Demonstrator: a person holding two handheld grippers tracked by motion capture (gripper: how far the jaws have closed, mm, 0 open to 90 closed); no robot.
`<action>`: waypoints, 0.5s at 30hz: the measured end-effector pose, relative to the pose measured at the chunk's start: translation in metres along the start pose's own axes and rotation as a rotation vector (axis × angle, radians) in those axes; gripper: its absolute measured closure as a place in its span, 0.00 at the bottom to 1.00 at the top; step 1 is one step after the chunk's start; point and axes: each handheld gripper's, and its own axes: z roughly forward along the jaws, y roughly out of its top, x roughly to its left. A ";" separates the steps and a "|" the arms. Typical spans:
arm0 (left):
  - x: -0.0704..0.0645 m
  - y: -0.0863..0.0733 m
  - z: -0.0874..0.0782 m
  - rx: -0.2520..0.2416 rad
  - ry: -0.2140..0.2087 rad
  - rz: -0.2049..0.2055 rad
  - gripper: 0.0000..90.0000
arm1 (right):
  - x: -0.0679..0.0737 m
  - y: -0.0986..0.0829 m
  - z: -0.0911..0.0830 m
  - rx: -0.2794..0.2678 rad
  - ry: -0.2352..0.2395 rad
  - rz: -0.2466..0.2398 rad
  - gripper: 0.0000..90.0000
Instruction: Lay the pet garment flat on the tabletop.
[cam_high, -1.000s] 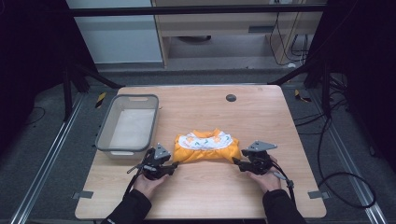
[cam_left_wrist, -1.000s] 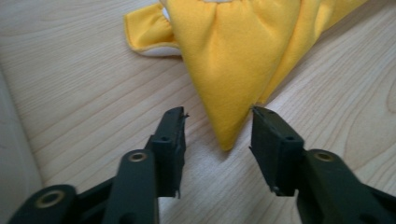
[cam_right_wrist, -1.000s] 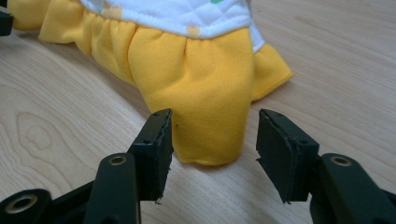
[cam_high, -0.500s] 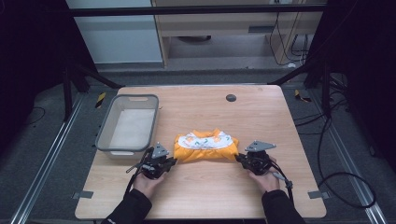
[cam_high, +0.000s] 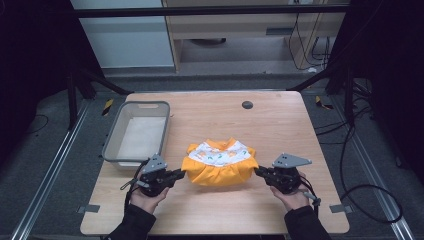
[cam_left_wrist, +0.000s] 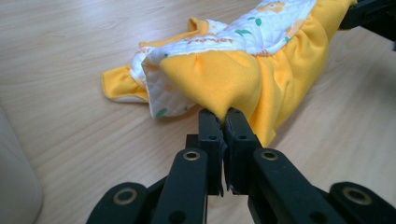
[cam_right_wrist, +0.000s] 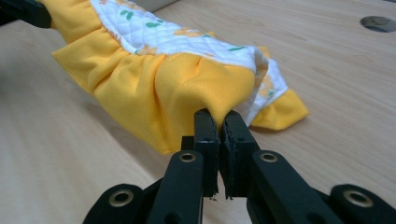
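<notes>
Garment, yellow with a white quilted panel, hangs stretched between the two grippers near the front of the worktop. Left gripper and right gripper each have jaws pinched on a yellow corner. Since a second ago the right gripper has edged outward, tautening the cloth, probably for folding. Beyond sits the grey bin.

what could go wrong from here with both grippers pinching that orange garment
1. The left gripper and the right gripper each pinch only a small fold of the orange garment; the fabric could slip out if pulled tighter.
2. The loose hem sags to the table and may drag or bunch.
3. The grey bin sits near the left gripper; a leftward swing could knock it.
</notes>
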 end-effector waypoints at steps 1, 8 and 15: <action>-0.001 -0.002 -0.002 0.008 -0.005 -0.001 0.96 | 0.006 -0.002 -0.009 0.002 0.013 -0.005 0.95; -0.015 -0.021 -0.008 0.064 -0.031 0.000 0.96 | 0.022 -0.021 -0.028 0.045 0.044 -0.002 0.95; -0.028 -0.039 -0.001 0.145 0.019 0.039 0.86 | 0.029 -0.042 -0.017 0.129 0.010 -0.021 0.87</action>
